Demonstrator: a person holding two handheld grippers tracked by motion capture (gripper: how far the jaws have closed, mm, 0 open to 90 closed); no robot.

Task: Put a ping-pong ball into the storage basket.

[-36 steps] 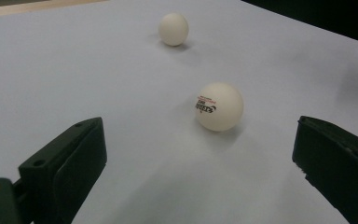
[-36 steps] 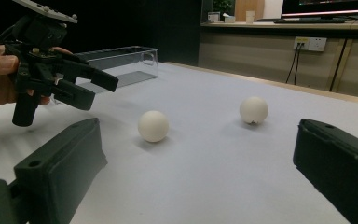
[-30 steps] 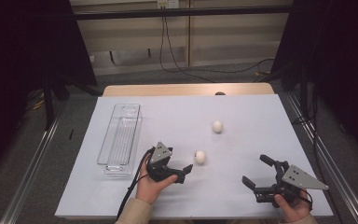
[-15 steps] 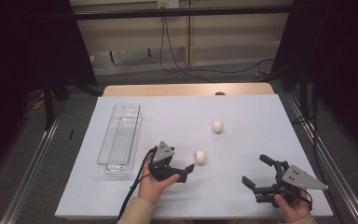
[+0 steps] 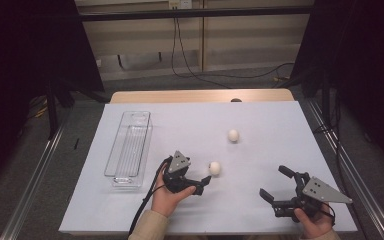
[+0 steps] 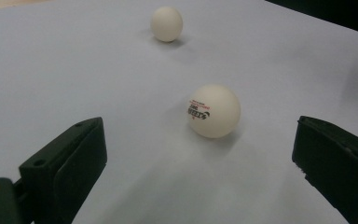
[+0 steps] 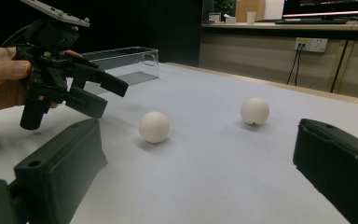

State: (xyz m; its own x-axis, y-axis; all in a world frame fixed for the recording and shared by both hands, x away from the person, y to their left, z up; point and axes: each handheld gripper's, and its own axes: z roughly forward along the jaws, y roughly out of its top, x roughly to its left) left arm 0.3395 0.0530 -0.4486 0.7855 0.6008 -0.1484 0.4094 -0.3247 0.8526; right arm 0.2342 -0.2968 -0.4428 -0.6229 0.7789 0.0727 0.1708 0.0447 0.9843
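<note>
left gripper (image 5: 203, 183), jaws apart, points at the near ball (image 5: 214, 168) just beyond its tips on the white table (image 5: 270, 150); right gripper (image 5: 276, 187) rests well apart, jaws likewise spread.

A white-topped desk (image 5: 280, 120) stands on grey floor (image 5: 40, 175); dark curtains (image 5: 25, 45) flank a beige wall (image 5: 240, 35) with trailing cables (image 5: 190, 65).

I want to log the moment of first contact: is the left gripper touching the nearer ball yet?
Apart. In the left gripper view the nearer ball sits on bare table between the open jaws of the left gripper, with white surface showing on both sides.
</note>
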